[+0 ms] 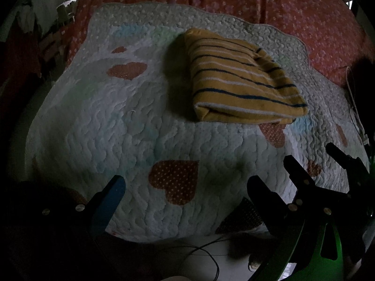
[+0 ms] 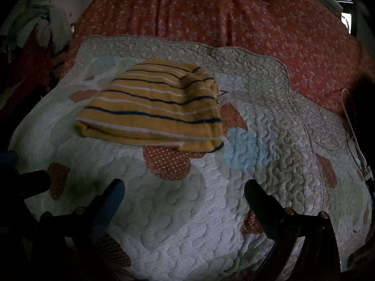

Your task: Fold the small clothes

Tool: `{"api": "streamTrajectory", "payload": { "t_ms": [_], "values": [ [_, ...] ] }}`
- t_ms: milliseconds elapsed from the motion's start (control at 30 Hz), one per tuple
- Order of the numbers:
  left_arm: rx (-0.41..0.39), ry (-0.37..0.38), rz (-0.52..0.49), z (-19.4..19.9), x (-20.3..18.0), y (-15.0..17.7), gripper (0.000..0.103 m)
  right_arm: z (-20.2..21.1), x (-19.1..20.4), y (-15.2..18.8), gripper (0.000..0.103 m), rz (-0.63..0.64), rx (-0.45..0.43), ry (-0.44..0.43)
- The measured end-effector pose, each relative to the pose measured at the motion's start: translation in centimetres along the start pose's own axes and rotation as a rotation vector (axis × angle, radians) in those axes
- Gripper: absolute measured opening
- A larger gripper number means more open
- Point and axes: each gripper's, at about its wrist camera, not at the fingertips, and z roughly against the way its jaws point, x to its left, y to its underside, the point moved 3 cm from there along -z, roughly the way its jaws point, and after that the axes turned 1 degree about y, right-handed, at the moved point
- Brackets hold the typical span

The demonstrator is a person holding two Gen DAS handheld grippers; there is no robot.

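Left wrist view: the left gripper (image 1: 185, 192) hangs over the near part of the quilt (image 1: 117, 126), fingers spread wide, nothing between them.
Right wrist view: the right gripper (image 2: 182, 192) hangs low over the quilt too, fingers wide apart and empty.
Right gripper, seen from the left: it shows at the lower right, just beside the left gripper, also spread.
Shirt: the yellow striped shirt (image 1: 241, 82) lies folded into a thick stack on the quilt, beyond both grippers, touched by neither.
Shirt, right view: the shirt (image 2: 152, 107) sits ahead and to the left, its folded edge facing the grippers.
Loose spot: a small dark bit pokes out at the stack's right edge; too small to tell what it is.
Quilt: it lies on a red flowered sheet (image 2: 211, 16), which shows beyond the shirt.
Cable: a white cable (image 2: 351, 119) runs along the quilt's right edge, well apart from the shirt.
Progress: judged from the stack, the folding looks done or nearly so.
Risk, stack: a further grip on only the top layer would likely peel the stack open, as the layers look loose and thick.
Risk, quilt: a low pinch could catch the soft quilt with the shirt and drag both.
Risk, crowding: the grippers are close together and could knock each other on a shared reach.
Risk, cable: a wide sweep right could snag it.
Light: dim, so fine edges are hard to read.
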Motion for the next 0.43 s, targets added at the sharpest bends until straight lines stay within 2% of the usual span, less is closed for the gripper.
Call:
{"api": "streamTrajectory", "payload": {
  "t_ms": [267,433],
  "values": [
    [0.008,-0.003,0.006,-0.3,0.2,0.1,0.103,0.3,0.4,-0.1,0.103,0.011,-0.008,-0.020],
    [0.011,-0.027,0.007,-0.4,0.3,0.2,0.103,0.5,1.2,-0.1,0.103,0.019,-0.010,-0.065]
  ]
}}
